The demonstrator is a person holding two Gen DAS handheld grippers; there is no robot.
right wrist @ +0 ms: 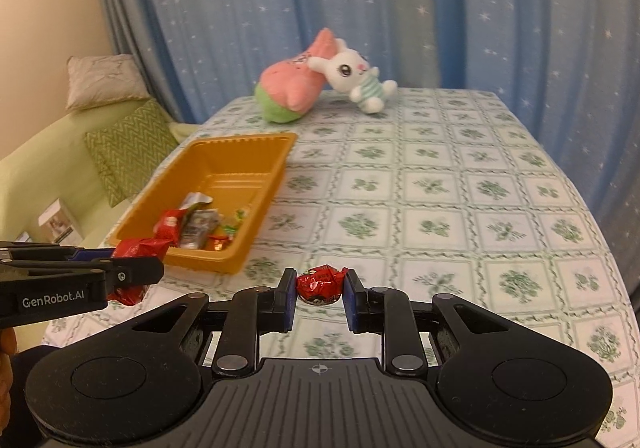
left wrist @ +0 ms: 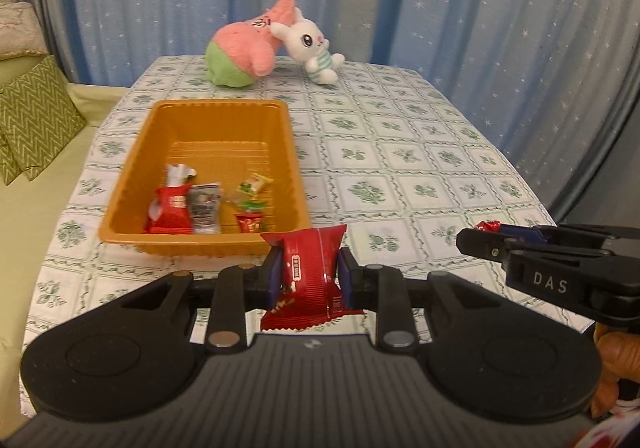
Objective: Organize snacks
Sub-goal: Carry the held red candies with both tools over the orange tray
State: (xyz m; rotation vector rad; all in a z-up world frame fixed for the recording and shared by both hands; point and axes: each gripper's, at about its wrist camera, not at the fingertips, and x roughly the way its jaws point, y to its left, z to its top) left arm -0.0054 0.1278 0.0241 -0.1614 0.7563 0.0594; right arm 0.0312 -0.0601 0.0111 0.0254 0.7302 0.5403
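My left gripper [left wrist: 307, 272] is shut on a red snack packet [left wrist: 310, 280], held above the table just in front of the orange tray [left wrist: 132, 171]. The tray holds several small wrapped snacks [left wrist: 200, 207]. My right gripper [right wrist: 318, 288] is shut on a small red wrapped candy [right wrist: 320, 282], above the table to the right of the tray [right wrist: 264, 191]. The right gripper [left wrist: 480, 238] also shows in the left wrist view, and the left gripper [right wrist: 136, 264] with its packet [right wrist: 136, 248] in the right wrist view.
A pink and green plush [left wrist: 244, 51] and a white rabbit plush [left wrist: 314, 47] lie at the table's far edge. The table wears a green floral checked cloth [right wrist: 440, 207]. A green sofa with cushions [left wrist: 32, 119] stands on the left. Blue star curtains hang behind.
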